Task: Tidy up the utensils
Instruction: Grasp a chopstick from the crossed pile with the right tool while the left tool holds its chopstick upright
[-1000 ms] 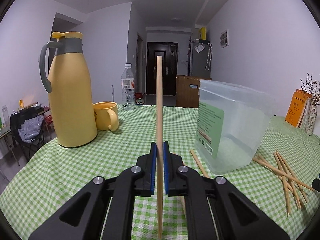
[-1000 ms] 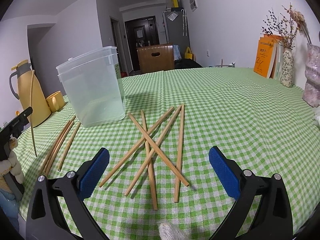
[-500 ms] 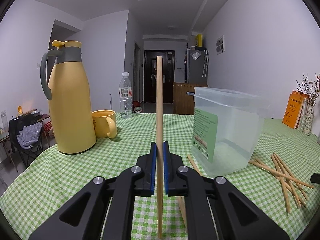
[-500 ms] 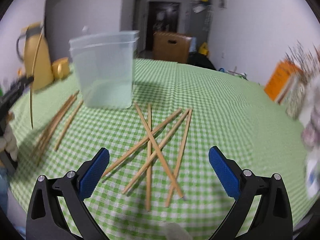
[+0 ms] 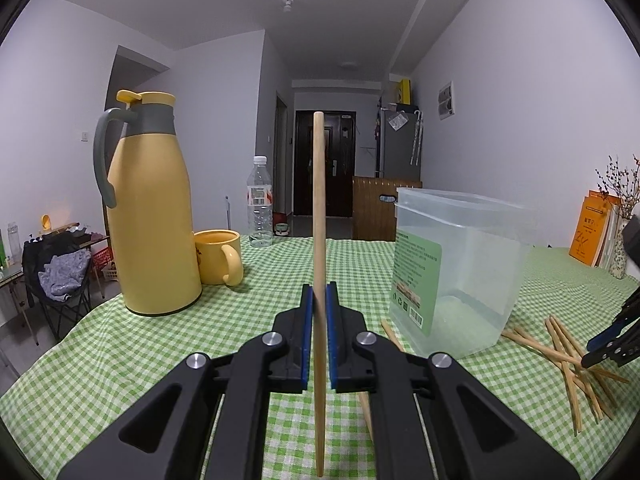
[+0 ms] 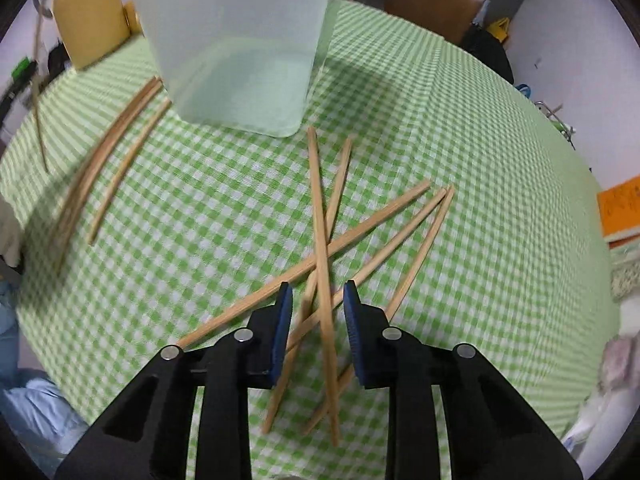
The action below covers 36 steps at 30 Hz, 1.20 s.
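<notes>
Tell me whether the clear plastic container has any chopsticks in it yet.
Empty: the clear plastic container shows only bare walls and floor inside.

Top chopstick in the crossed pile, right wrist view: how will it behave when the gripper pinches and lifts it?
The top chopstick looks like thin, stiff wood, so probably light and rigid. It rests across other chopsticks, so lifting may nudge them. The right gripper, jaws closing around it, sits well off-centre, so it may pivot.
</notes>
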Each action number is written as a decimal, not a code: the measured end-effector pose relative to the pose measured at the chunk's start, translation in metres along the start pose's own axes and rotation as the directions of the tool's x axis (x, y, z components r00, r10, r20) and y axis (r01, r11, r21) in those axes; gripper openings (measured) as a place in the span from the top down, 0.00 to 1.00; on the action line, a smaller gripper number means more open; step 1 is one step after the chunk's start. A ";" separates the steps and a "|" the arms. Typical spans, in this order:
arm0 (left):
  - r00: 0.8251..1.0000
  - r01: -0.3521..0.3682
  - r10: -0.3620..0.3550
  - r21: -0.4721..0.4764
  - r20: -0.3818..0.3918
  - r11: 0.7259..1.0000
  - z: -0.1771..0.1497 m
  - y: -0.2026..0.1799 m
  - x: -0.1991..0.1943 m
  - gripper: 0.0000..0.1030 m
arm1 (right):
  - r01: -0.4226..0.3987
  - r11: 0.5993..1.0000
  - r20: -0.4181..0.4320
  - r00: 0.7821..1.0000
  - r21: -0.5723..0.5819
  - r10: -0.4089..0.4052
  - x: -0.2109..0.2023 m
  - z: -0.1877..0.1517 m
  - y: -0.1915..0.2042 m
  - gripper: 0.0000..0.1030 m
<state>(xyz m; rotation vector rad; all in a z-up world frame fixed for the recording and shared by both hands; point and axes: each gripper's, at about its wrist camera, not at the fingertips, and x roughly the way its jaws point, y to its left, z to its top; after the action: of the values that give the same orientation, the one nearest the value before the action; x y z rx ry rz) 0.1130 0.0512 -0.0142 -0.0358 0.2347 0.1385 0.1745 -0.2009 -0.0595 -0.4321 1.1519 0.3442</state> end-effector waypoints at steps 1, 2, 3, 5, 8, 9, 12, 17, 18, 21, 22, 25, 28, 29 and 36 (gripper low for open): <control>1.000 0.000 0.000 -0.003 0.000 1.000 0.000 0.001 0.000 0.96 | 0.002 1.000 -0.024 1.000 -0.005 -0.002 0.005 0.003 0.000 0.80; 1.000 0.000 0.000 -0.005 0.000 1.000 0.000 0.001 0.000 0.96 | 0.003 1.000 -0.049 0.999 -0.009 -0.003 0.009 0.006 0.000 0.81; 1.000 -0.001 0.001 -0.006 0.001 1.000 0.000 0.001 0.000 0.96 | 0.003 1.000 -0.066 0.998 -0.012 -0.004 0.013 0.008 0.000 0.82; 1.000 -0.006 0.006 -0.008 0.004 1.000 0.000 0.002 -0.001 0.96 | -0.001 1.000 -0.099 0.995 -0.015 -0.001 0.020 0.013 0.000 0.82; 1.000 -0.020 0.021 -0.023 0.008 1.000 0.001 0.005 -0.001 0.96 | -0.017 1.000 -0.132 0.991 0.010 0.018 0.033 0.023 -0.001 0.82; 1.000 -0.023 0.023 -0.027 0.006 0.999 0.001 0.006 -0.001 0.96 | -0.013 1.000 -0.139 0.990 0.014 0.015 0.035 0.025 -0.002 0.82; 1.000 -0.023 0.023 -0.039 0.000 0.999 0.002 0.009 0.001 0.96 | -0.020 0.999 -0.164 0.986 0.033 0.025 0.044 0.029 -0.006 0.85; 1.000 -0.024 0.025 -0.045 0.002 0.999 0.002 0.010 0.000 0.96 | -0.036 0.998 -0.154 0.987 0.045 0.043 0.049 0.030 -0.010 0.94; 1.000 -0.023 0.023 -0.048 0.003 0.999 0.002 0.011 0.000 0.96 | -0.035 0.998 -0.144 0.989 0.050 0.042 0.048 0.031 -0.011 0.94; 1.000 -0.024 0.024 -0.049 0.001 0.999 0.002 0.011 0.000 0.96 | -0.032 0.997 -0.106 0.994 0.069 0.039 0.041 0.028 -0.010 0.94; 1.000 -0.023 0.023 -0.049 0.002 0.999 0.002 0.011 0.000 0.96 | -0.037 0.996 -0.092 0.995 0.076 0.044 0.038 0.026 -0.010 0.94; 1.000 -0.020 0.019 -0.046 -0.003 0.999 0.001 0.010 0.001 0.96 | -0.043 0.995 -0.024 0.999 0.094 0.045 0.026 0.020 -0.007 0.94; 1.000 -0.018 0.018 -0.047 -0.003 0.999 0.001 0.010 0.001 0.96 | -0.021 0.993 0.062 0.998 0.119 0.014 0.009 0.011 -0.003 0.94; 1.000 -0.019 0.019 -0.047 -0.004 0.999 0.001 0.010 0.001 0.96 | -0.012 0.991 0.111 0.994 0.135 -0.003 0.003 0.007 -0.001 0.94; 1.000 -0.019 0.019 -0.048 -0.007 0.999 0.000 0.010 0.001 0.96 | 0.008 0.975 0.458 0.882 0.223 -0.112 -0.036 -0.025 0.018 0.94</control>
<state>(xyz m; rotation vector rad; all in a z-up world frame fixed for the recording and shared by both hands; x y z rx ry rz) 0.1131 0.0612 -0.0143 -0.0818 0.2387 0.1631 0.1322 -0.1989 -0.0373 -0.1752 0.6878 0.2465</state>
